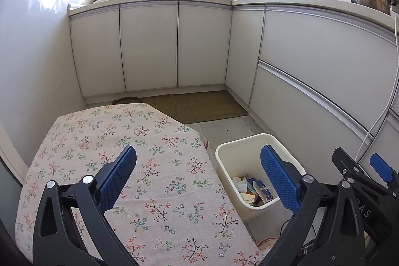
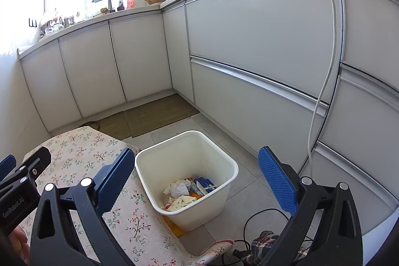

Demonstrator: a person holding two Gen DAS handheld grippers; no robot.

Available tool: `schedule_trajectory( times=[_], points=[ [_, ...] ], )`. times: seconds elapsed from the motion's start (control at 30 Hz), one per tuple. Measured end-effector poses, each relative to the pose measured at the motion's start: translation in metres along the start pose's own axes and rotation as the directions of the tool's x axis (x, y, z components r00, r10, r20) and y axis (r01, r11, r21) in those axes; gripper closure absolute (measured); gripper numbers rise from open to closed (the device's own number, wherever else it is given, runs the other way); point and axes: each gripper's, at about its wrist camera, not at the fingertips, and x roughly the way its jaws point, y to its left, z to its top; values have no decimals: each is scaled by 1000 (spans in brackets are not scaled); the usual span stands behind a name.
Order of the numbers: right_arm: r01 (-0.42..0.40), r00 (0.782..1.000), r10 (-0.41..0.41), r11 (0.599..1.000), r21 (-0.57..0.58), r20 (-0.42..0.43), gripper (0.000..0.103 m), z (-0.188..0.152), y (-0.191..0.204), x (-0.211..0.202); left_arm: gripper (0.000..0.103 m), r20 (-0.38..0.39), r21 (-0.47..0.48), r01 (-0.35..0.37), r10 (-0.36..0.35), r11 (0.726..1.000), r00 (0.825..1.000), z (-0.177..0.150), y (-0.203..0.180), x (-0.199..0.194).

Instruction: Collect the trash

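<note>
Standing on the grey tile floor [image 2: 219, 131] at lower centre of the right view, the white bin [image 2: 185, 161] holds crumpled tissue [image 2: 178, 187] and a blue carton [image 2: 205, 185]. Left claw [image 1: 198, 171] and right claw [image 2: 195, 172] both gape wide, empty, beside the floral-clothed table [image 1: 149, 166].

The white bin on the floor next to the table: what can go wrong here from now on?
1. The white bin stands close against the floral tablecloth edge, so a tool swinging down could bump it, perhaps tipping out the trash.
2. A black cable loops on the floor beside the bin; it may snag the right tool.
3. Both tools, left tool included, are open and empty; nothing is held.
</note>
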Motion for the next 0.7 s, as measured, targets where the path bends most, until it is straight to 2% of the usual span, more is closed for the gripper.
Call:
schedule_trajectory(
  times=[0.4,0.7],
  points=[
    [1,1000,-1,1000,2,-4,7,0,-1,-1,14,18,36,10,-11,999,1000,-2,-5,-1],
    [10,1000,-10,1000,8,0,7,0,-1,-2,11,5,24,23,-23,999,1000,0,-4,-1]
  ],
)
